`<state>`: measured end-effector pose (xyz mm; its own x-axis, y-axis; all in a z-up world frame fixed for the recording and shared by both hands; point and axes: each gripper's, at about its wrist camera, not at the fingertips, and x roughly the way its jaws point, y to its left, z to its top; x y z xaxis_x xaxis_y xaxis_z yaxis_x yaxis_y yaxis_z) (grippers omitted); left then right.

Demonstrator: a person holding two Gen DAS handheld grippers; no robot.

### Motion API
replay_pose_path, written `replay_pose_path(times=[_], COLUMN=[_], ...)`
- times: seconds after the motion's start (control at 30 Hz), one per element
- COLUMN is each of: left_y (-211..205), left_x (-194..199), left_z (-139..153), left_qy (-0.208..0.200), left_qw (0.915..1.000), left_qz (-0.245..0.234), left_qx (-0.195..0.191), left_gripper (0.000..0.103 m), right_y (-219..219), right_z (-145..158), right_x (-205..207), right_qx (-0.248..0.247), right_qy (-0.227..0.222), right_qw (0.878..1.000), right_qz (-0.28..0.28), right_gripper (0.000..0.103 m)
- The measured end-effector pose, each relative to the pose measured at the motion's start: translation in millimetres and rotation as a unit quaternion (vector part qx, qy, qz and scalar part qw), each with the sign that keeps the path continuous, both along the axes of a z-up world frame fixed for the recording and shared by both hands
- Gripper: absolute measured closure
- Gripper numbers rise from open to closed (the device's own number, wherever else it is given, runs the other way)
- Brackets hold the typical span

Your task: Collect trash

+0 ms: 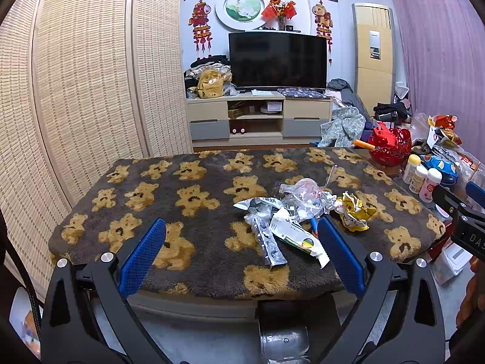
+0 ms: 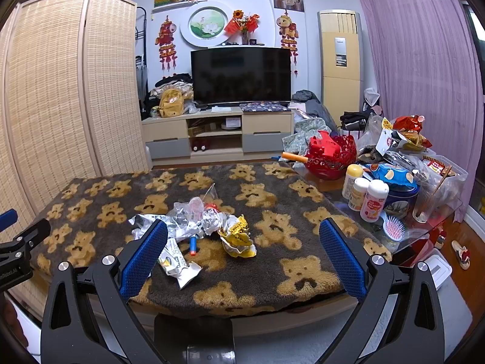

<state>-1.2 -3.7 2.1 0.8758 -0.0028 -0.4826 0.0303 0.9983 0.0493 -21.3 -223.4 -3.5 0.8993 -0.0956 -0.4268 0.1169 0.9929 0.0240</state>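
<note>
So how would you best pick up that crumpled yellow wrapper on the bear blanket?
Probably from above, with the right gripper. The yellow wrapper sits crumpled into a raised ball at the right edge of the trash pile, with bare blanket beside it. Close the fingers across its bunched middle, where the folds stand up.

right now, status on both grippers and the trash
Left gripper open, empty. Right gripper open, empty. Trash pile untouched on bear blanket. Nothing blocking.

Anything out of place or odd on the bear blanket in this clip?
Yes: a loose heap of trash sits mid-blanket: crumpled clear plastic, a crushed yellow wrapper, a torn white packet and a small blue-and-orange piece. Both claws hang open, holding nothing.
</note>
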Motion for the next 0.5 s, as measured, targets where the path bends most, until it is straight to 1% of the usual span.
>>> replay_pose_path(times=[0.5], left_y=[-1.1], left_x=[-0.6], left_z=[0.0], left_qy=[0.000], left_qw=[1.0000], left_qz=[0.000], left_qx=[0.001], left_gripper=[0.008], right_y=[-0.8], right_z=[-0.3], right_x=[0.3], right_qx=[0.002], right_qy=[0.001], right_qw=[1.000], right_qz=[0.001], right_gripper=[0.003])
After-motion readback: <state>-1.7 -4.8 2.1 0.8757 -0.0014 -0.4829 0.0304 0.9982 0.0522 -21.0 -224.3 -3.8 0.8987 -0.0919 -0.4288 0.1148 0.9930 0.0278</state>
